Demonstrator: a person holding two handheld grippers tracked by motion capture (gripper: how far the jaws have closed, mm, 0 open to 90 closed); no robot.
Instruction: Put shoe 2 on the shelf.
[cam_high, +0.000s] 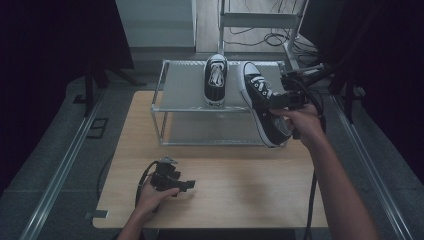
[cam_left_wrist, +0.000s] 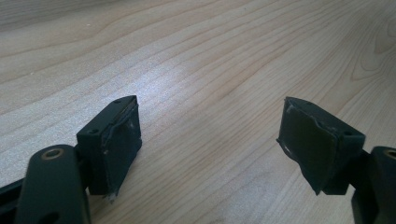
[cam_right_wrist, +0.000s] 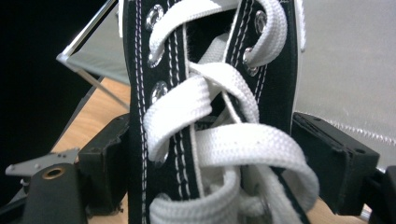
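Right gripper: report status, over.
Right gripper shut on tilted sneaker at rack. Left gripper open over table. Second sneaker beside.

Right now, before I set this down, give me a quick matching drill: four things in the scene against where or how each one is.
Things:
1. right gripper
2. left gripper
3. second sneaker
4. wire rack

States:
A. stands at the far side of the wooden table
B. open, low over bare wood, nothing between its jaws
C. rests flat on the rack's top shelf
D. shut on the held sneaker, which is tilted at the rack's right end

Pairs: 1-D, 2-B, 3-C, 4-A
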